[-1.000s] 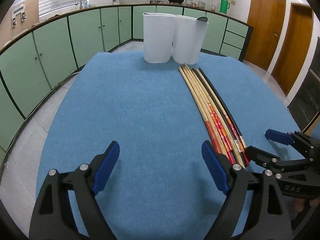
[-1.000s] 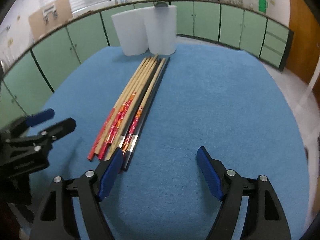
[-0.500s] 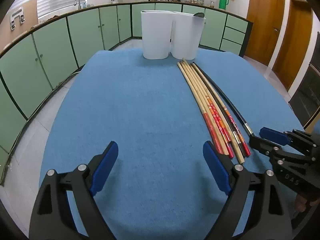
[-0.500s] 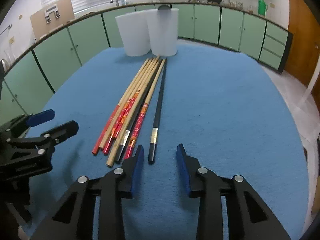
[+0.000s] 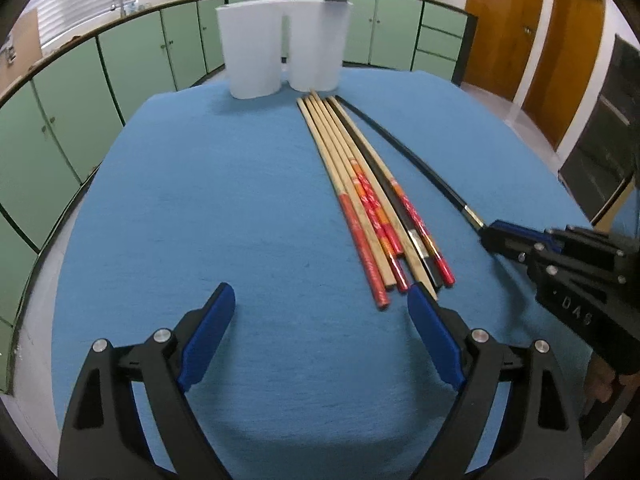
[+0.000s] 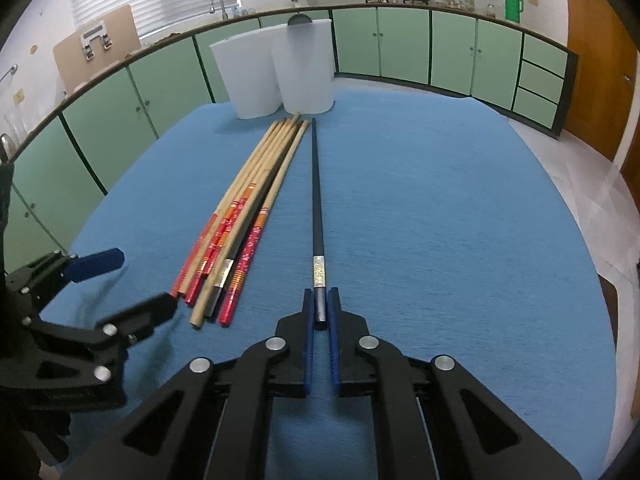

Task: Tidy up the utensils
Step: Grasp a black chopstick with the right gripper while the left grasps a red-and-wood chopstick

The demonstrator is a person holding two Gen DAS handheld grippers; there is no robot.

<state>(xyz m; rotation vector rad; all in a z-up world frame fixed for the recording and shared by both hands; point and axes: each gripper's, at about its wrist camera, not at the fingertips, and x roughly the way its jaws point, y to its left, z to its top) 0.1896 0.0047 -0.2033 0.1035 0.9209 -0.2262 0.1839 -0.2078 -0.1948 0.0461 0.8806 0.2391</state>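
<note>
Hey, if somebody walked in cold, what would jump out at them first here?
The right gripper is shut on the near end of a single black chopstick, set apart on the blue tablecloth. Left of it lies a bundle of chopsticks; behind stand two white containers.

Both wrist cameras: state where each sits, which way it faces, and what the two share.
Left wrist: sits on the left gripper, facing down across the blue cloth toward two white tubs; its open fingers show, with the right gripper entering at right.
Right wrist: sits on the right gripper, aimed along the black chopstick it is shut on; the left gripper shows at lower left.
Shared: cloth, tubs, chopstick bundle, black chopstick, green cabinets.
</note>
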